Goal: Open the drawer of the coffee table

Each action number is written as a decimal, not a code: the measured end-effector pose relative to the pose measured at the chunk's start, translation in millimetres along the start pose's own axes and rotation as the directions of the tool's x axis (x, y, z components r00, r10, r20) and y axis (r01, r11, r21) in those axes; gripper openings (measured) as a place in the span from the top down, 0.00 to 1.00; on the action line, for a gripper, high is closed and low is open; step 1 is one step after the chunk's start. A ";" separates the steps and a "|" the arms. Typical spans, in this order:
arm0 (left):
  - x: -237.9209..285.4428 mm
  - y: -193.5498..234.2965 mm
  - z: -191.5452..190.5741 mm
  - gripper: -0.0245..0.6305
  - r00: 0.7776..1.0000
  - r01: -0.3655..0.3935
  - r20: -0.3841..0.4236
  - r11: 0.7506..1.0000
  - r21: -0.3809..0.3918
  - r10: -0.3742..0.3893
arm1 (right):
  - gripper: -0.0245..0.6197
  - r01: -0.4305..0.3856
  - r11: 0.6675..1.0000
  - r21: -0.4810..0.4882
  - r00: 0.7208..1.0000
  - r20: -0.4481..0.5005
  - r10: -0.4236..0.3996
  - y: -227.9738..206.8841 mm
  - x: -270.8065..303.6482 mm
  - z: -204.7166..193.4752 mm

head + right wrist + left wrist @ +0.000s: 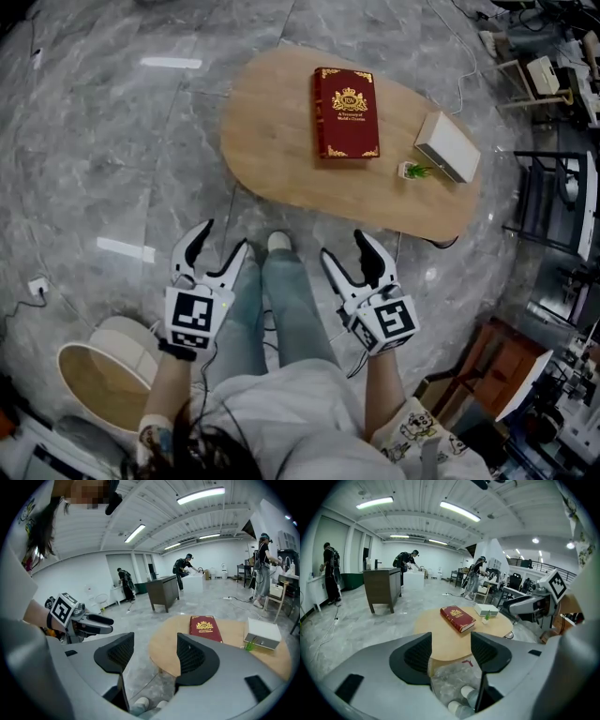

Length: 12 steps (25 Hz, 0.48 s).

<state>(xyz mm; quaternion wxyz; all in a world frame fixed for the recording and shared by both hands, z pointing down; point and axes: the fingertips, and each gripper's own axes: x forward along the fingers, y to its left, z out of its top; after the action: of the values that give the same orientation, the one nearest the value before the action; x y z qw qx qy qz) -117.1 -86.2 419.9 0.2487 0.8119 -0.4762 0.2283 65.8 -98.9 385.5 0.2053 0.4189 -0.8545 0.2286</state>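
Left tongs (220,242) and right tongs (345,246) both stand apart, empty, near the bench (272,141) carrying a red book (346,112).

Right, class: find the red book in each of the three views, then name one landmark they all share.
Head view: the red book lies upper centre, flat on the coffee table.
Left gripper view: the book sits at centre, slightly right.
Right gripper view: the book sits right of centre.
Shared landmark: the white box on the same table, seen in all three.
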 end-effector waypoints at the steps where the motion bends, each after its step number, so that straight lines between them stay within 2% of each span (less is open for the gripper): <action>1: 6.2 2.5 -7.1 0.60 1.000 0.001 -0.004 1.000 -0.006 -0.001 | 0.57 -0.005 1.000 0.002 1.000 -0.008 0.005 1.3 4.8 -7.1; 5: 32.2 7.8 -33.6 0.60 1.000 0.016 -0.010 1.000 -0.014 -0.016 | 0.57 -0.024 1.000 -0.005 0.999 -0.036 0.024 2.5 22.9 -38.1; 12: 69.4 17.9 -84.8 0.60 0.998 0.046 -0.040 0.998 0.032 -0.045 | 0.57 -0.036 0.999 -0.026 0.997 -0.071 0.034 -5.7 56.3 -81.3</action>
<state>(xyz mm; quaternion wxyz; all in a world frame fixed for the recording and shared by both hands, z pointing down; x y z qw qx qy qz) -113.6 -86.8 530.9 0.2496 0.8219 -0.4489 0.2465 51.6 -91.3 483.3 0.2367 0.3926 -0.8571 0.2351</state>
